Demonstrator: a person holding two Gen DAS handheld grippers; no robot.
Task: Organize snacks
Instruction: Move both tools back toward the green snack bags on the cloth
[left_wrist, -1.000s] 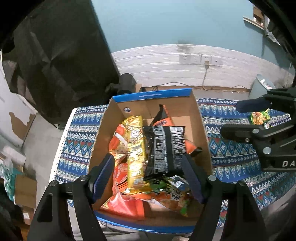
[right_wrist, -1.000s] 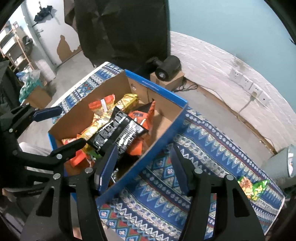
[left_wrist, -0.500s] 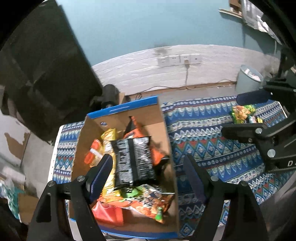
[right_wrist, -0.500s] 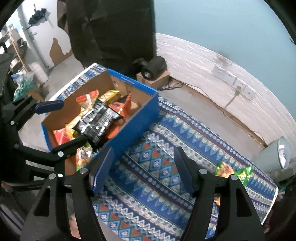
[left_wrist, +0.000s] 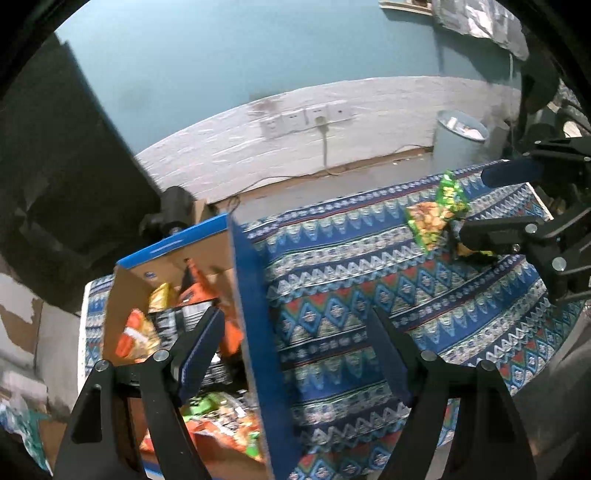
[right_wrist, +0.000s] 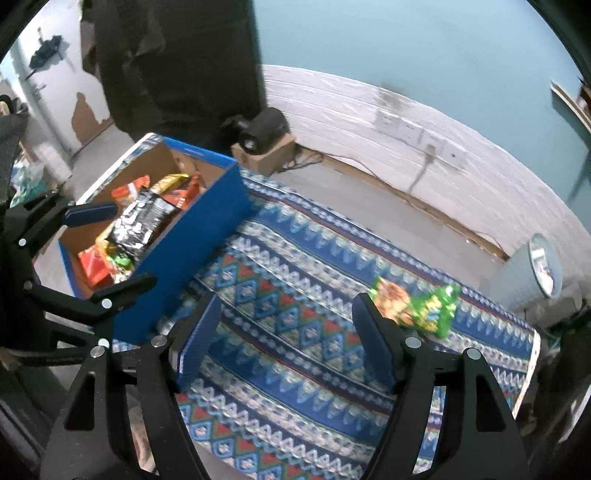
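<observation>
A blue cardboard box (right_wrist: 207, 206) holds several snack bags, with a black bag (right_wrist: 144, 221) on top. A green snack bag (right_wrist: 417, 310) lies alone on the patterned cloth (right_wrist: 295, 280), far to the right of the box. My right gripper (right_wrist: 288, 314) hangs over the bare cloth, its jaws opening with nothing between them; the green bag lies just beyond its right finger. My left gripper (left_wrist: 291, 328) is open and holds nothing, and it straddles the box's right wall (left_wrist: 255, 314) from above. The left wrist view also shows the right gripper (left_wrist: 491, 203) beside the green bag (left_wrist: 436, 214).
A pale waste bin (right_wrist: 539, 266) stands on the floor past the table's far right corner. A black device on a small carton (right_wrist: 262, 129) sits behind the box. A dark cloth (left_wrist: 66, 166) hangs at the back left. The cloth's right edge (right_wrist: 532, 354) is close.
Both grippers have swung right, away from the box's inside towards the green bag. The box has slid to the left of both views. The right jaws stand wider.
</observation>
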